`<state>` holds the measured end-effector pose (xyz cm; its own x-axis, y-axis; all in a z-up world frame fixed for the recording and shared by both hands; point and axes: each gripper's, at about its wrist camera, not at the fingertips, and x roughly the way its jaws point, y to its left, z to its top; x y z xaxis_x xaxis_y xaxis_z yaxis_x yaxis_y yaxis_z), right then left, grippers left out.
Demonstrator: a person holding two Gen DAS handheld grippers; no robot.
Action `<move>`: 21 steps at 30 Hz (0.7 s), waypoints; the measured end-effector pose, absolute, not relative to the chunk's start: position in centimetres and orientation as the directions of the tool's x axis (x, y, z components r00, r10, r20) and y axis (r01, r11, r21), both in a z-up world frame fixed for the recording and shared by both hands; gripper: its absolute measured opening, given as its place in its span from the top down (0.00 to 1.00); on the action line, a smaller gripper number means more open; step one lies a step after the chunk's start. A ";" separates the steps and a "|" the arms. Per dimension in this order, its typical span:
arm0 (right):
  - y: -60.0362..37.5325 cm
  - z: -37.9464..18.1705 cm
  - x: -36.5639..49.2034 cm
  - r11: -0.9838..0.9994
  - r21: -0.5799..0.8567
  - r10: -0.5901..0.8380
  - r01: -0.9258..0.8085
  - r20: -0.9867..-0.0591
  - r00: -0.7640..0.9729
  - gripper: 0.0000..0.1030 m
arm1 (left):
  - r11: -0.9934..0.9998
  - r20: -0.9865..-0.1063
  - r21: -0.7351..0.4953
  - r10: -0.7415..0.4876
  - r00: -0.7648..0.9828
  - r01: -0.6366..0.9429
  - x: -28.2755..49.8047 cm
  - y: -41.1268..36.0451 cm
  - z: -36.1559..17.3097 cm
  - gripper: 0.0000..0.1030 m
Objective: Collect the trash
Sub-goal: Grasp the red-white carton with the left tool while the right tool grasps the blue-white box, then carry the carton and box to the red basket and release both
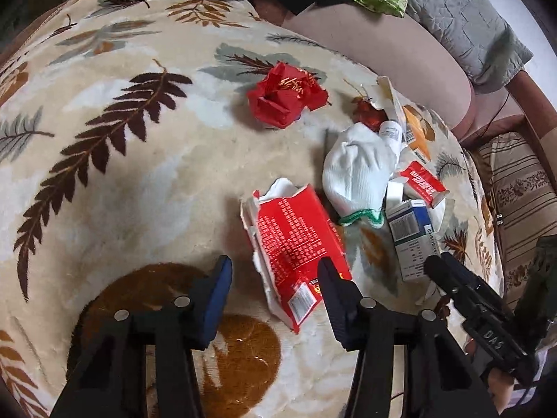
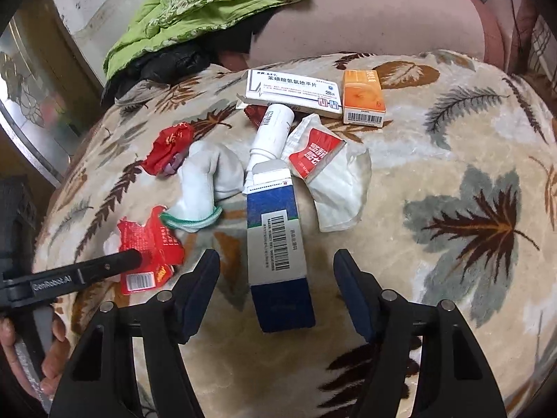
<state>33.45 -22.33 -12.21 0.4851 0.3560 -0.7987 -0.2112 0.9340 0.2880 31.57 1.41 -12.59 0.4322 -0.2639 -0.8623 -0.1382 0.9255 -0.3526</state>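
Trash lies on a leaf-patterned blanket point(image 1: 122, 181). My left gripper point(image 1: 275, 278) is open, its fingers on either side of a torn red packet point(image 1: 296, 244), which also shows in the right wrist view point(image 2: 149, 240). My right gripper point(image 2: 276, 278) is open around the near end of a blue-and-white carton point(image 2: 276, 240), also in the left wrist view point(image 1: 412, 237). Nearby lie a crumpled red wrapper point(image 1: 287, 99), a white sock point(image 1: 355, 170), a white bottle point(image 2: 273, 130), a small red-and-white packet point(image 2: 318, 153), a white medicine box point(image 2: 292, 92) and an orange box point(image 2: 363, 97).
A green patterned cloth point(image 2: 216, 3) and dark clothing point(image 2: 163, 66) lie at the back. A pink cushion point(image 2: 376, 17) rises behind the blanket. A grey quilt point(image 1: 463, 17) and a striped cushion point(image 1: 518, 188) are at the right.
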 end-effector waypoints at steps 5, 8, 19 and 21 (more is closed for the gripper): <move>-22.0 -13.1 33.7 0.936 0.283 0.350 -0.210 -0.817 0.458 0.58 | 0.933 -0.867 -0.332 -0.242 0.435 -0.142 31.7 1.1 -12.5 0.64; -22.0 -13.2 33.5 0.938 0.280 0.345 -0.207 -0.821 0.455 0.66 | 0.939 -0.876 -0.310 -0.221 0.430 -0.149 31.6 1.1 -12.7 0.79; -23.6 -9.6 30.4 0.920 0.326 0.392 -0.218 -0.788 0.474 0.66 | 0.938 -0.848 -0.328 -0.238 0.473 -0.115 29.3 2.6 -10.4 0.99; -24.0 -8.6 29.5 0.915 0.339 0.404 -0.220 -0.774 0.487 0.66 | 0.933 -0.843 -0.340 -0.249 0.477 -0.115 28.5 2.9 -9.7 0.99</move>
<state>29.51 -24.05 -8.65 0.4870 0.4038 -0.7745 -0.2200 0.9148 0.3386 28.52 2.88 -9.68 0.4767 -0.2487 -0.8431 -0.1146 0.9334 -0.3401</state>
